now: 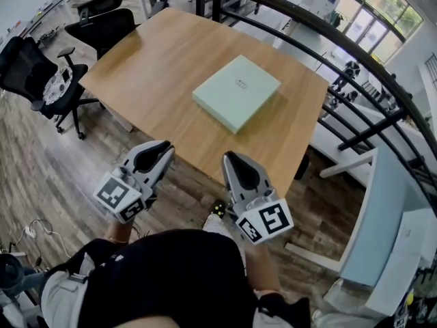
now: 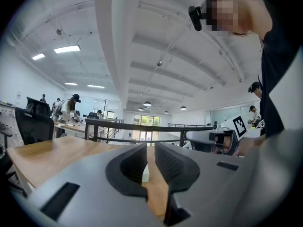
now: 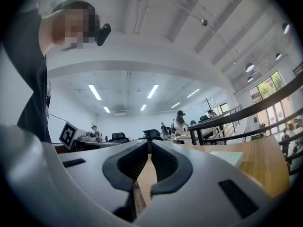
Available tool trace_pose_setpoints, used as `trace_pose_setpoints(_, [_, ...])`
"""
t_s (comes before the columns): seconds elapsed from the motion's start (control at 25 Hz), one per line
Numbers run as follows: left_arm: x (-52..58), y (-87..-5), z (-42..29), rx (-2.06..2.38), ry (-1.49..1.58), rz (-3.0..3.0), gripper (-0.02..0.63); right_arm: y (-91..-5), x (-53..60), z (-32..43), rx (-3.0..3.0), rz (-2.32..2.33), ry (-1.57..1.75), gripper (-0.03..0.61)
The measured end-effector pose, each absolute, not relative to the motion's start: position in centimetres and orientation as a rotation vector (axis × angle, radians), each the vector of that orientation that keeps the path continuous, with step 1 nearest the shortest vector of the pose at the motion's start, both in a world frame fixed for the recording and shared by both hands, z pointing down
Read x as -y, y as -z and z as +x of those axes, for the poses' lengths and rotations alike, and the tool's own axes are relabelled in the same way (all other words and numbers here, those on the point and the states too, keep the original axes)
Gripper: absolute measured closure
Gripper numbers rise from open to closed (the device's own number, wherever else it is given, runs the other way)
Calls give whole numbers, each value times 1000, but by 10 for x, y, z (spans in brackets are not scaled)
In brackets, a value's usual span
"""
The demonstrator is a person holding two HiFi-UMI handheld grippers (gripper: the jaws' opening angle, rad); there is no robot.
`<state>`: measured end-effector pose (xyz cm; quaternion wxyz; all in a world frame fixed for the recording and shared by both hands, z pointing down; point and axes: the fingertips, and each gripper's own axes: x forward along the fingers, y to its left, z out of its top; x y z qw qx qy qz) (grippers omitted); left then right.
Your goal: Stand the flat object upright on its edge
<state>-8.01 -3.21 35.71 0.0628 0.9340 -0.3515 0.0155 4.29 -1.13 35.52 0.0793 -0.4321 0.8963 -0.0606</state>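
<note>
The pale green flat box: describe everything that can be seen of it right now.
The box is flat, square and pale green, matte like cardboard, with a small mark on its top, too small to read. It looks closed and lies flat, top face up, turned corner-on to the person, on the wooden table, toward its right side in the head view. Only the table touches it; the left gripper and right gripper are well short of it, by the near edge.

Left gripper (image 1: 161,150), right gripper (image 1: 230,160) side by side, level, pointing forward; fingers (image 2: 128,167) closed, nothing between.
</note>
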Motion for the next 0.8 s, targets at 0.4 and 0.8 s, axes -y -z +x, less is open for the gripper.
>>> trace_pose_setpoints(0.4, [68, -362, -39, 1027, -55, 2825, 557, -361, 42, 84, -2666, -1327, 195, 546])
trace_pose_setpoints(0.8, [106, -363, 11, 994, -43, 2848, 557, -363, 73, 133, -2653, -1359, 180, 546])
